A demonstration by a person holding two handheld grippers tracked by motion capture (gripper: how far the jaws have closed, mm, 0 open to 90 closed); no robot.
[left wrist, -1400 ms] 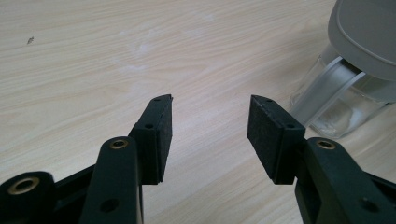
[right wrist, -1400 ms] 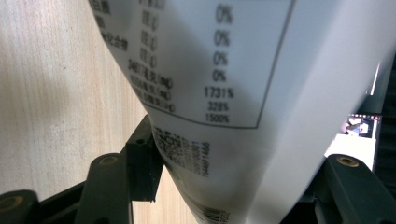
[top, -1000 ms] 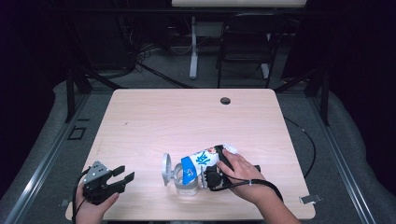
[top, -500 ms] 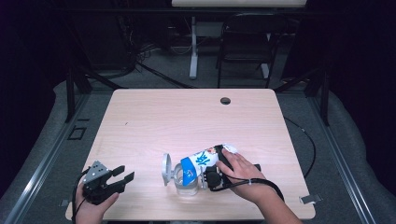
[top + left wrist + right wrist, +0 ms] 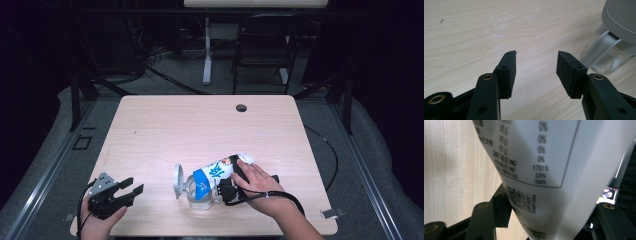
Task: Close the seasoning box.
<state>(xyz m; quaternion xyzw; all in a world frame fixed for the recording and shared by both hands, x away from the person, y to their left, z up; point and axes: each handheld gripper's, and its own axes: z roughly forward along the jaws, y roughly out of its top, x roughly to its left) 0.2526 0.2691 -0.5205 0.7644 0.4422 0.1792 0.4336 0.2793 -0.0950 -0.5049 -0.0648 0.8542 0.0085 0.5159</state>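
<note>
The pouch point(image 5: 216, 172), white with a blue band and blue print, lies tilted near the front edge of the bench point(image 5: 200, 125), a little right of its middle, its lower end over the mouth of a clear jar point(image 5: 199, 196). The right gripper point(image 5: 231, 184) holds the pouch across its body: in the right gripper view the white back of the pouch point(image 5: 544, 170), with its printed table of figures and a barcode, sits between the two black jaws, which stand wide and press on it from either side. The person's right hand point(image 5: 257, 184) lies over that gripper, and a black cable point(image 5: 280, 196) loops away from it toward the front right. The jar stands on the bench, and its grey lid point(image 5: 178, 181) stands on edge, touching the jar's left side; in the left gripper view the lid point(image 5: 621, 17) and jar point(image 5: 606, 55) show at the upper right. The left gripper point(image 5: 131, 191) rests near the front left corner of the bench, well apart from the jar, held in the left hand point(image 5: 97, 222). Its jaws are wide apart with bare wood between the pads point(image 5: 510, 72). A small dark hole point(image 5: 241, 108) sits near the far edge of the bench.
</note>
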